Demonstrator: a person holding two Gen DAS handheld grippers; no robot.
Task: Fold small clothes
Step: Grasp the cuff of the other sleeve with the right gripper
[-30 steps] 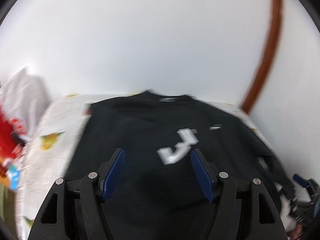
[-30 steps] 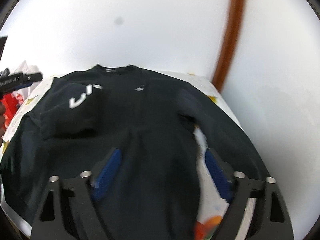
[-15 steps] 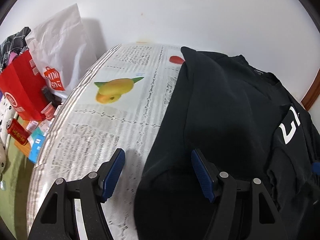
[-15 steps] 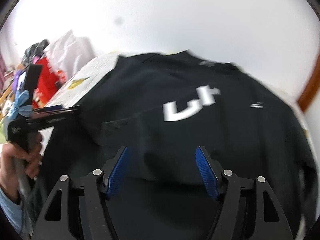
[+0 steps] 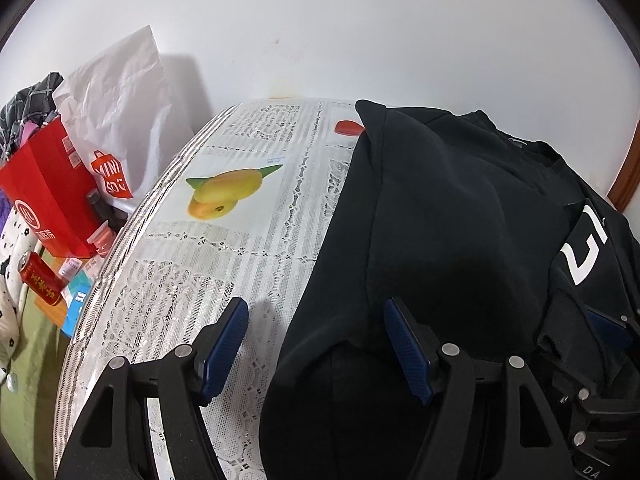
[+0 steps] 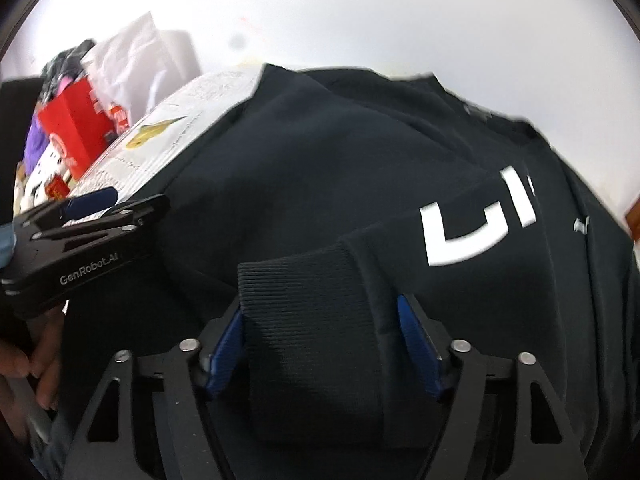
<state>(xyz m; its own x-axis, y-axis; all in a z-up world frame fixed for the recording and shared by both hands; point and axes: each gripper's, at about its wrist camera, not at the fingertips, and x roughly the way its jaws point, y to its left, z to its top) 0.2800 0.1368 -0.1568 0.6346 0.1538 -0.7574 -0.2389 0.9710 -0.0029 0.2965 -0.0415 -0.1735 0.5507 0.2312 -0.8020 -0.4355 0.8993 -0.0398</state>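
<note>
Both wrist views close, angled down over the bench (image 5: 200, 280), sharing the black sweatshirt (image 6: 320, 180) and wall.

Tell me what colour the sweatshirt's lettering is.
White lettering on the black sweatshirt, clearest in the right wrist view.

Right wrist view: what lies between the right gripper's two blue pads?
The ribbed cuff of the black sweatshirt lies between the closing right gripper pads.

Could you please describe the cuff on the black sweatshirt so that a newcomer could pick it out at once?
On the table with the fruit-print lace cloth lies a black sweatshirt with white lettering. One sleeve is folded across its front, and the ribbed knit cuff at that sleeve's end lies between the right gripper's blue jaws. Its fine ridges set it apart from the smooth fabric around it.
</note>
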